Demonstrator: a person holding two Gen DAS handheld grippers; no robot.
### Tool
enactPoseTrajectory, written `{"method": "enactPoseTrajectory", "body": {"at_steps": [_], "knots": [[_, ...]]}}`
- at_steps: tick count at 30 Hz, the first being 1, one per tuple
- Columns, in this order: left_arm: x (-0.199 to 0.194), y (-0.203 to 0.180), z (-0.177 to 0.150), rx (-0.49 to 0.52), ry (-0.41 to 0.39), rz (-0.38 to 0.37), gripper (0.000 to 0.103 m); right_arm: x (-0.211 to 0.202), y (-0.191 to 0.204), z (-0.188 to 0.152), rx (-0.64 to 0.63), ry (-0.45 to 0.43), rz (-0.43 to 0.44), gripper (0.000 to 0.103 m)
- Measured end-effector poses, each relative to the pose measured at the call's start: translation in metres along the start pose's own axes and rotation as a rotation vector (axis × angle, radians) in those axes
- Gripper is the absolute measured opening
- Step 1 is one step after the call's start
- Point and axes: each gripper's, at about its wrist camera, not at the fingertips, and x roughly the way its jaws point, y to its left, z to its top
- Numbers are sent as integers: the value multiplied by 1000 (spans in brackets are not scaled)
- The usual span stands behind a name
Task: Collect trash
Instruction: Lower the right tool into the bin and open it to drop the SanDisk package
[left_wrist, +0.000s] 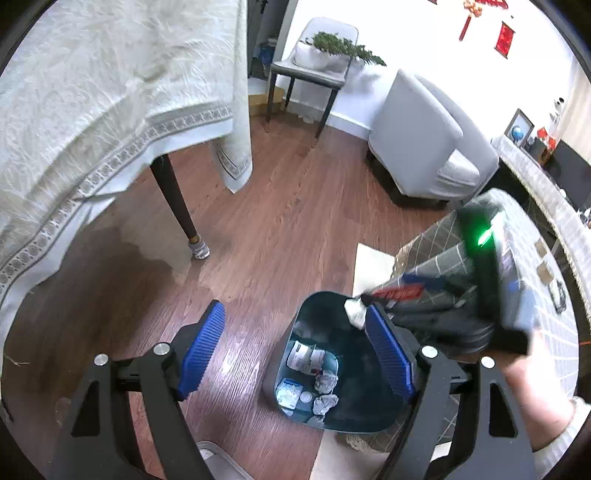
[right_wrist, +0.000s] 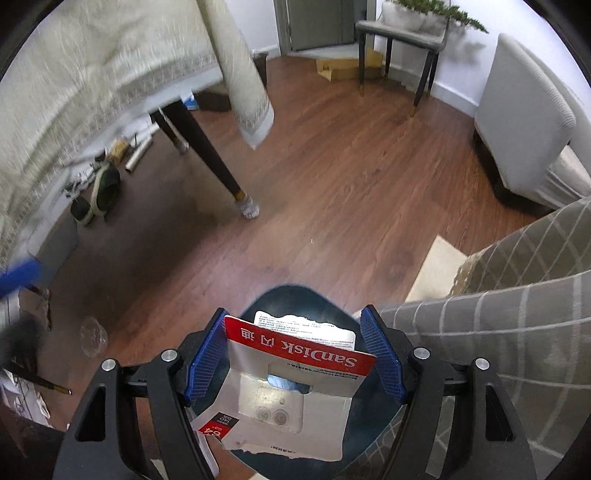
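R gripper (right_wrist: 295, 358) jaws grasping SanDisk card (right_wrist: 291, 380) above bin (left_wrist: 332, 369); L gripper (left_wrist: 295, 354) jaws released, empty. Risk: card wider than bin mouth, may catch rim, fall to floor (right_wrist: 332, 184).

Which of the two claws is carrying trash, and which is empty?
The right claw carries trash: a torn SanDisk package sits between its fingers, above the bin. The left claw is open and empty.

Torn red-and-white card package (right_wrist: 291, 384) sits between my right-side pads, tilted, print upside down, directly above bin. I see dark teal bin (left_wrist: 373, 398) upright on wood floor, holding crumpled paper balls (left_wrist: 325, 402) and small wrappers (left_wrist: 306, 357).
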Motion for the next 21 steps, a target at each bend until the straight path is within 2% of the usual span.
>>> {"method": "enactPoseTrajectory", "body": {"at_steps": [10,20,21], "knots": [[-25,4,15,-25,-58,-8,83,52,13,-30,-61,146,-25,74],[-40,-9,20,29,-99,-1,83,91,15,-63,-128,300,-58,74],[-41,-11,20,34,-102,-2,83,92,15,-65,-134,309,-65,77]]}}
